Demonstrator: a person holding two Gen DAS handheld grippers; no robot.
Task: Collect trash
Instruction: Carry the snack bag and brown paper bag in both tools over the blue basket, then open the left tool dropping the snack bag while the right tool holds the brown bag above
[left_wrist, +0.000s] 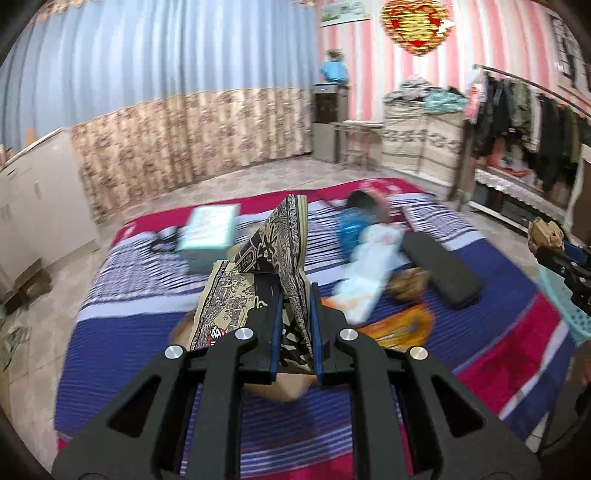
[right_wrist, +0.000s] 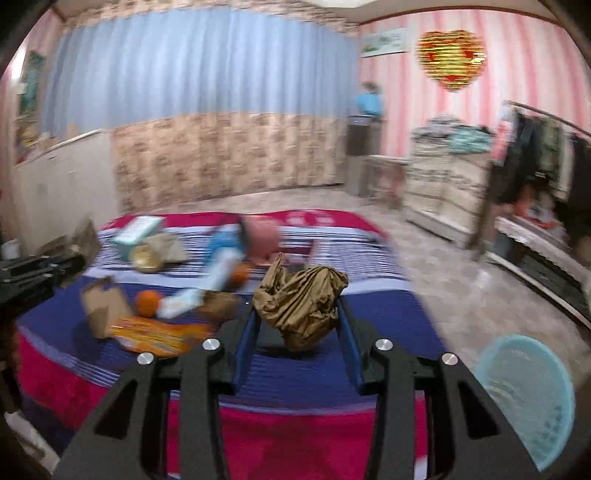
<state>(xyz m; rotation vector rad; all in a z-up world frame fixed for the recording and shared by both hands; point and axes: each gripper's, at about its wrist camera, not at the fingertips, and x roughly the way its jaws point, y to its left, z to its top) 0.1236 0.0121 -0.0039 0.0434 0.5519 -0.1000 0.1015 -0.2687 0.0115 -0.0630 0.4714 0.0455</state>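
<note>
Trash is sitting in both tongs: the left gripper (left_wrist: 294, 325) is clamping a black-and-cream printed paper bag (left_wrist: 273, 266), long axis rising forward; the right gripper (right_wrist: 300, 325) is pinching a crumpled brown paper wad (right_wrist: 301, 301). The pale blue mesh plastic basket (right_wrist: 528, 402) is lying lower right, nearest the right hand. Further out, more litter is lying on the striped bedspread (right_wrist: 332, 376). The bag's printed characters are unreadable.

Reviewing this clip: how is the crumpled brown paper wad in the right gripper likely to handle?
The brown paper wad is creased and bunched, so it is probably light and crushable, not stiff. It bulges above the right gripper, whose pads press it, so it likely yields further if squeezed. Its irregular shape suggests it would not roll.
</note>
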